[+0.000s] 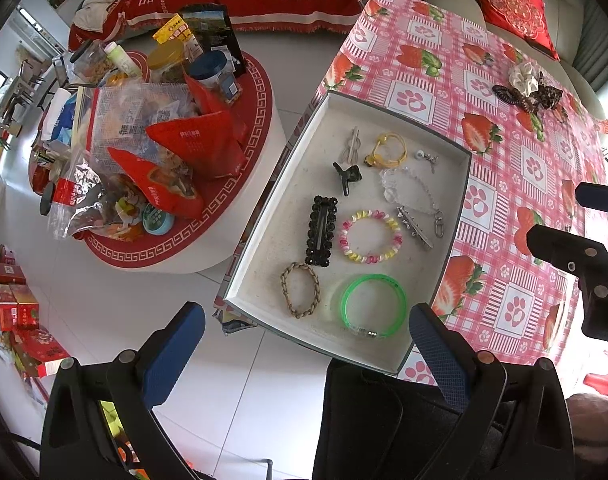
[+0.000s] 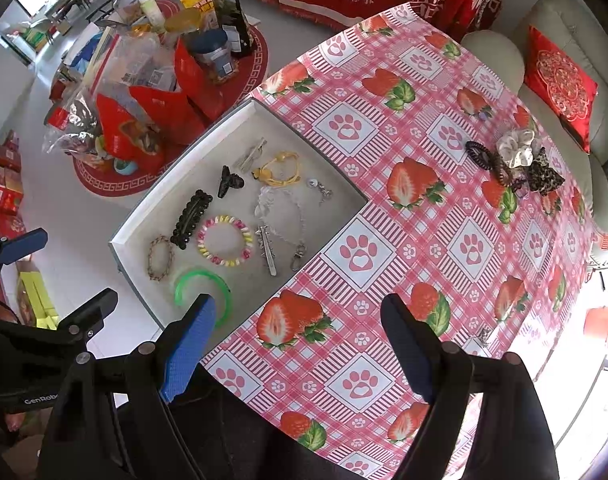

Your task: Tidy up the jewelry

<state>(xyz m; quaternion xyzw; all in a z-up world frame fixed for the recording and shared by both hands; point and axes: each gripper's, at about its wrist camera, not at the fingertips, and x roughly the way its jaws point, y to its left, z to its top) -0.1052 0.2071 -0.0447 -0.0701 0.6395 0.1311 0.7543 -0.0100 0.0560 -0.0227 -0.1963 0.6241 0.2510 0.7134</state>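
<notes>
Scrunchies (image 2: 516, 160) pile sits at 2 o'clock on the counter (image 2: 384, 240), well apart from the tray (image 1: 460, 184). Both your left tongs (image 1: 308, 340) and right tongs (image 2: 300, 344) hang spread, empty. Take one tie per grab, then drop it on bare tray floor.

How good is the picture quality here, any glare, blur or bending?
Left wrist view: sharp, strong fisheye bending of the tray, dark corners, blown-out daylight at right edge. Right wrist view: same bending of the tablecloth, washed-out lower right, left finger hides part of green bangle.
</notes>
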